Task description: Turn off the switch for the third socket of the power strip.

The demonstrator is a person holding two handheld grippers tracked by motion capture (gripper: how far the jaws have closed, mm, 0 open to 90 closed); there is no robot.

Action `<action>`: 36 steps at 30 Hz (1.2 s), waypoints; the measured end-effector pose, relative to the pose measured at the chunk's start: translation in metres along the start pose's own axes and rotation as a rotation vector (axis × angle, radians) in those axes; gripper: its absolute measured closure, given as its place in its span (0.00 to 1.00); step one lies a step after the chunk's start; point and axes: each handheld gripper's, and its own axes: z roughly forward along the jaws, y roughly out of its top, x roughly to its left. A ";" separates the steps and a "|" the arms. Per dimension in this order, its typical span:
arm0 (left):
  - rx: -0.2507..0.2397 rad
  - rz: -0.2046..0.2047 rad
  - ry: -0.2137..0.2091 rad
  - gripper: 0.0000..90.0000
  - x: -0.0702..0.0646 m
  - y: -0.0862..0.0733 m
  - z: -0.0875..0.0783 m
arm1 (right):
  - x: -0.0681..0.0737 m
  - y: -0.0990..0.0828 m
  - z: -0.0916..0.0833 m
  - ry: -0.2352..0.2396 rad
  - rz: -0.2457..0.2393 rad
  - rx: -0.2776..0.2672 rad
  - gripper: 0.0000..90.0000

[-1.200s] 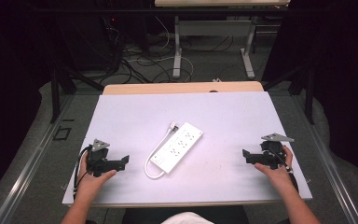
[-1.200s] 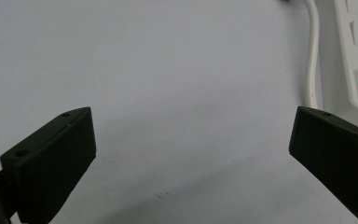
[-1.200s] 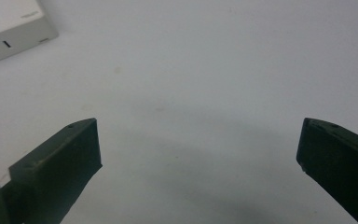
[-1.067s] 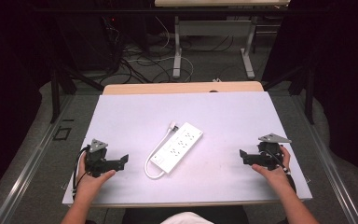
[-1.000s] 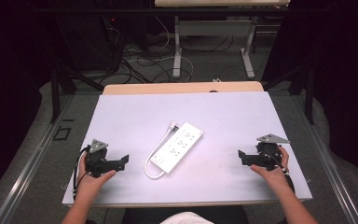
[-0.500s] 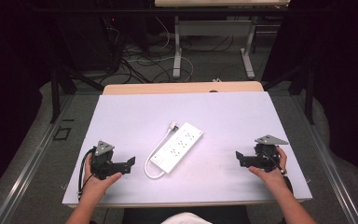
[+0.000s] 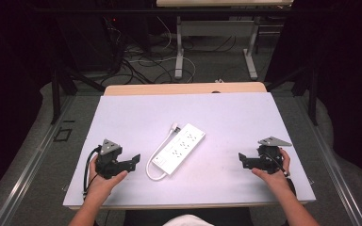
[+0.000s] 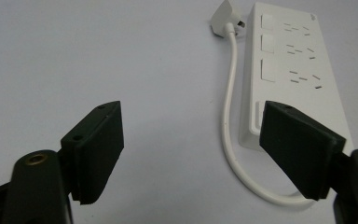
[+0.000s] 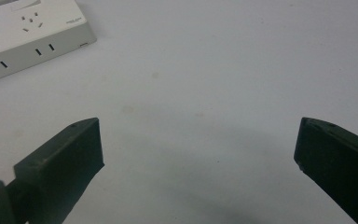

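Note:
A white power strip (image 7: 179, 149) lies slantwise in the middle of the white table top (image 7: 226, 117), its short cord looping back to a plug (image 7: 174, 126). My left gripper (image 7: 135, 160) hovers at the near left, open, pointing at the strip (image 8: 289, 70), with the cord (image 8: 229, 140) between its jaws' line of sight. My right gripper (image 7: 242, 160) is at the near right, open wide over bare table, and the strip's end (image 9: 32, 37) lies ahead to its left.
The table's wooden far edge (image 7: 184, 88) shows behind the white top. Beyond it, desk legs (image 7: 179, 52) and loose cables (image 7: 136, 61) lie on the dark floor. Bare surface surrounds the strip on all sides.
Both grippers have drifted inward toward the power strip, the left one to the right and the right one to the left. The strip has not moved.

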 end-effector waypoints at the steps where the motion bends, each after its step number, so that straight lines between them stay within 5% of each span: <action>1: 0.002 0.003 0.002 0.27 -0.001 0.001 0.000 | 0.000 0.000 0.000 0.001 0.011 -0.002 0.01; 14: 0.009 0.060 0.022 0.47 -0.011 0.030 0.003 | 0.000 -0.001 0.001 0.012 -0.002 0.001 0.01; 36: 0.057 0.159 0.001 0.67 -0.031 0.079 0.025 | 0.004 -0.001 0.001 0.016 -0.031 0.014 0.01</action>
